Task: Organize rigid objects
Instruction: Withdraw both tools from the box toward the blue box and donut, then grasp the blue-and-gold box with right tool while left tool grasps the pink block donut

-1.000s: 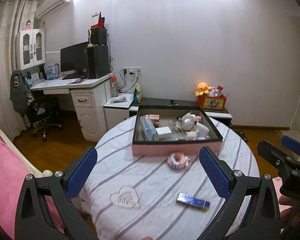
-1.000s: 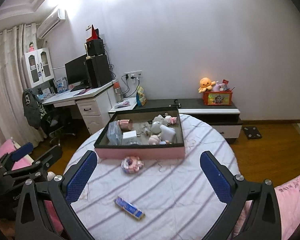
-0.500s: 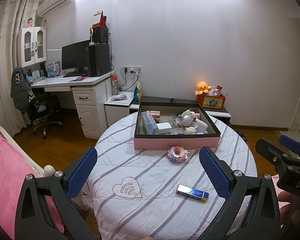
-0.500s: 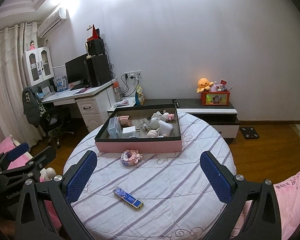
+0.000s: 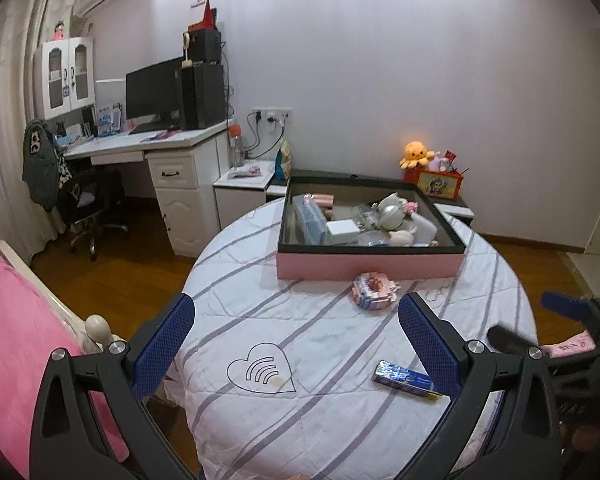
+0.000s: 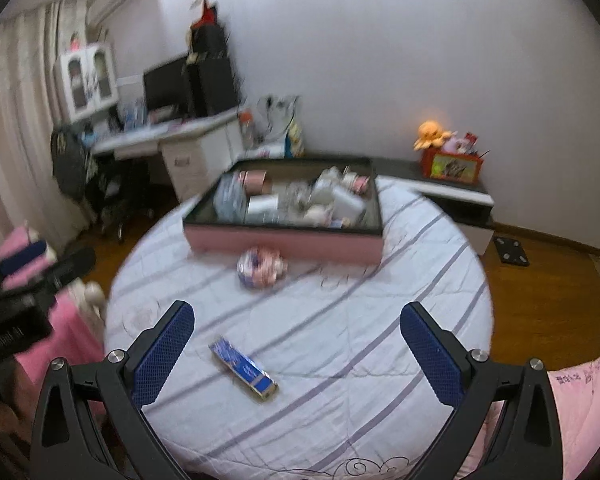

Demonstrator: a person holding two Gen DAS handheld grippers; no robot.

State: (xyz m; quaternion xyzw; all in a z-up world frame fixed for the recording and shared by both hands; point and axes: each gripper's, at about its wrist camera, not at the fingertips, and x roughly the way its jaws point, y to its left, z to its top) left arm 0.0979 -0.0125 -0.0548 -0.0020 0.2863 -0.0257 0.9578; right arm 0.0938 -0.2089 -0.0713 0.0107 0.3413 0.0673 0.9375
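A pink box with a black rim (image 5: 368,264) (image 6: 284,242) sits at the far side of the round striped table (image 5: 260,320) and holds several small objects. A pink toy block piece (image 5: 374,290) (image 6: 260,266) lies just in front of the box. A flat blue packet (image 5: 404,380) (image 6: 242,368) lies nearer to me. My left gripper (image 5: 296,344) is open and empty above the table's near edge. My right gripper (image 6: 296,344) is open and empty, with the packet between its fingers and closer to the left one. The right wrist view is blurred.
A pink bed (image 5: 8,320) lies at the left. A white desk (image 5: 152,148) with a monitor and an office chair (image 5: 88,204) stands behind. A low cabinet (image 5: 452,208) with an orange plush and red box stands behind the table.
Both grippers pulled back from the table, then came closer again and tilted down. The right view is now blurred by motion. Both stay open and empty.
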